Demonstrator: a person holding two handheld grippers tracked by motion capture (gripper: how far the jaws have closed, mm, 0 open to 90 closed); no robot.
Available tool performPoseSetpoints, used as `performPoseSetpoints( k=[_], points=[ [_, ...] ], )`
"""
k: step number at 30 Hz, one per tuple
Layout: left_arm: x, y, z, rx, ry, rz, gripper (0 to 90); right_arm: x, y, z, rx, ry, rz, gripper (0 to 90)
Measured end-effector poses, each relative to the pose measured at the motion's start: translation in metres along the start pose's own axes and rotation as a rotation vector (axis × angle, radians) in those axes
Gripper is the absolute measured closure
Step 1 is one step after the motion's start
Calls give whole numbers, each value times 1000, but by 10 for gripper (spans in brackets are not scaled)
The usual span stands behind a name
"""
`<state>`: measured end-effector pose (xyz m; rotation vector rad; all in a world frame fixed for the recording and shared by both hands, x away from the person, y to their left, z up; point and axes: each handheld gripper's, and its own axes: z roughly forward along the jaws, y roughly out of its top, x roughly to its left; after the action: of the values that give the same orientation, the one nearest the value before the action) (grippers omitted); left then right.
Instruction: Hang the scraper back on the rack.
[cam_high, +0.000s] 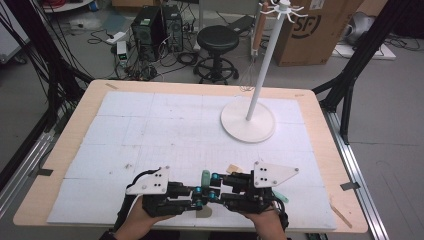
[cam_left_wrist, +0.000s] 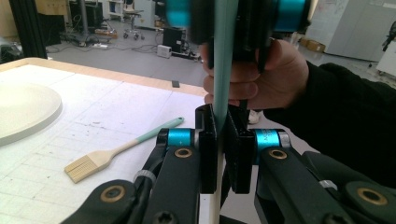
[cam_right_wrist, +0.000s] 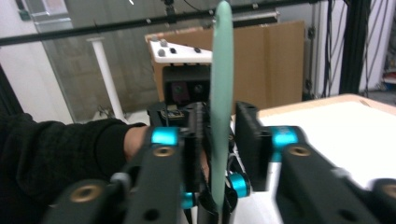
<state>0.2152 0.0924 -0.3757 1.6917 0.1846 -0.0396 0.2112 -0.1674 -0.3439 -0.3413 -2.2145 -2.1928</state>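
A mint-green spatula (cam_high: 205, 176) stands upright between my two grippers at the table's near edge. My left gripper (cam_high: 200, 193) is shut on it. In the left gripper view its pads press both faces of the green strip (cam_left_wrist: 224, 70), which turns whitish below the jaws. My right gripper (cam_high: 215, 188) faces the left one and is shut on the same spatula a little higher. In the right gripper view the green blade (cam_right_wrist: 221, 70) rises between its jaws, tight against them. A hand in a black sleeve holds each gripper.
A pastry brush (cam_left_wrist: 116, 151) with a wooden neck and a mint handle lies on the white mat beside the right gripper. A white hook stand (cam_high: 248, 120) rises at the far right, with a whisk (cam_high: 246, 82) hanging by it. Beyond the table are a stool (cam_high: 217, 40) and a cardboard box (cam_high: 310, 30).
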Motion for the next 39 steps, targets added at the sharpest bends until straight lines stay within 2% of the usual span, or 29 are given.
performPoseSetpoints(
  k=[2,4,5,7,8,9,10,13,15,17,21,26,34,39],
  points=[
    [0,1,-1,-12,17,-4,829,-2,0,0,-13,-1,17,815],
    [2,2,-5,-20,78,-14,633,-4,2,-2,-37,-15,28,815],
    [2,2,-8,-23,96,-18,563,-6,3,-3,-52,-25,35,816],
    [3,2,-17,-42,131,-25,494,-9,7,-7,-58,-39,40,816],
    [4,1,-21,-49,156,-21,432,-14,12,-10,-51,-60,32,816],
    [5,0,-26,-56,181,-17,432,-14,12,-10,-51,-60,32,816],
    [6,0,-30,-63,202,-21,381,-16,14,-11,-47,-69,30,816],
    [11,-2,-43,-88,265,-21,315,-24,20,-15,-38,-90,34,815],
    [14,-3,-50,-91,304,-23,261,-29,25,-17,-32,-104,25,816],
    [17,-5,-58,-86,332,-8,199,-33,29,-19,-31,-116,28,816],
    [23,-8,-73,-105,378,-19,190,-43,39,-23,-40,-135,27,816],
    [27,-9,-85,-109,413,-18,189,-57,53,-31,-71,-165,30,815],
    [34,-10,-97,-122,467,-23,188,-80,81,-45,-49,-208,8,816],
    [37,-9,-102,-128,488,-24,187,-100,99,-54,-43,-248,23,815]
  ],
)
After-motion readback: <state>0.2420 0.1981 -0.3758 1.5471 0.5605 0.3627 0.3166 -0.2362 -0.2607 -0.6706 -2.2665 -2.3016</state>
